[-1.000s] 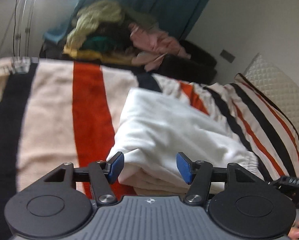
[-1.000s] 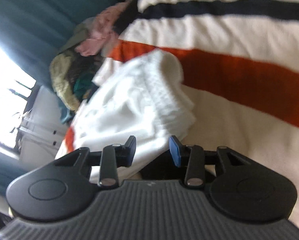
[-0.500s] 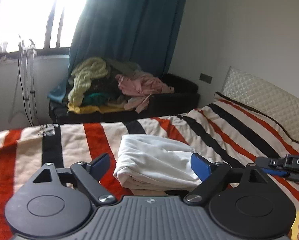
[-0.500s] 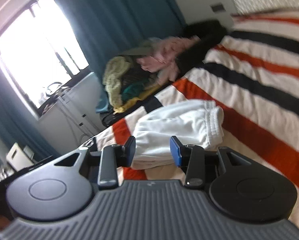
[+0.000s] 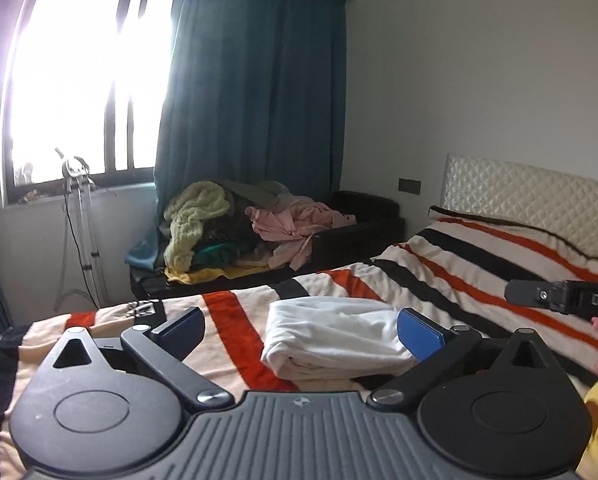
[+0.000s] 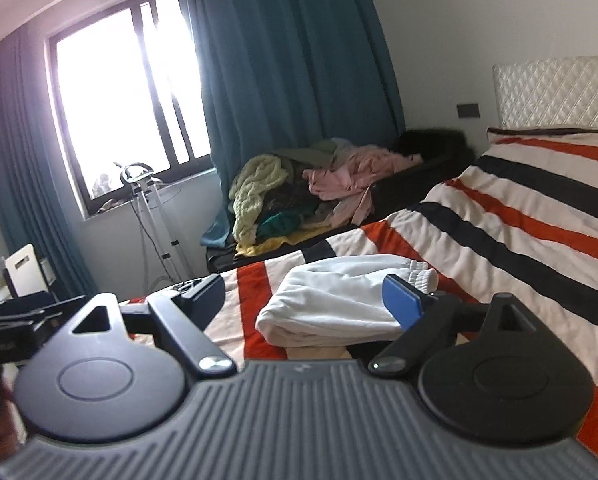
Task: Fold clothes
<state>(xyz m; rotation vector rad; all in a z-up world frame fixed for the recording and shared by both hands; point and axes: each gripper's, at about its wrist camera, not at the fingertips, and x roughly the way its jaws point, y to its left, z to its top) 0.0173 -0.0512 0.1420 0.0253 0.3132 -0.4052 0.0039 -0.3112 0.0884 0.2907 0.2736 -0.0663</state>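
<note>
1. The left gripper (image 5: 301, 334) was held above the bed with its blue-padded fingers (image 5: 418, 339) spread wide apart, gripping nothing.
2. The right gripper (image 6: 303, 300) was likewise held wide apart and empty; part of its dark body showed at the right margin of the left wrist view.
3. The folded white garment (image 5: 333, 338) lay flat on the striped blanket (image 5: 479, 276) near the foot edge of the bed, framed between the fingers of each gripper but apart from them. In the right wrist view its ribbed hem (image 6: 421, 272) pointed toward the headboard (image 6: 559, 92).
4. Beyond the far edge of the bed, a heap of unfolded clothes (image 5: 243, 228) rested on a dark sofa (image 5: 363, 224).
5. A teal curtain (image 5: 255, 92) hung beside the bright window (image 5: 83, 88).
</note>
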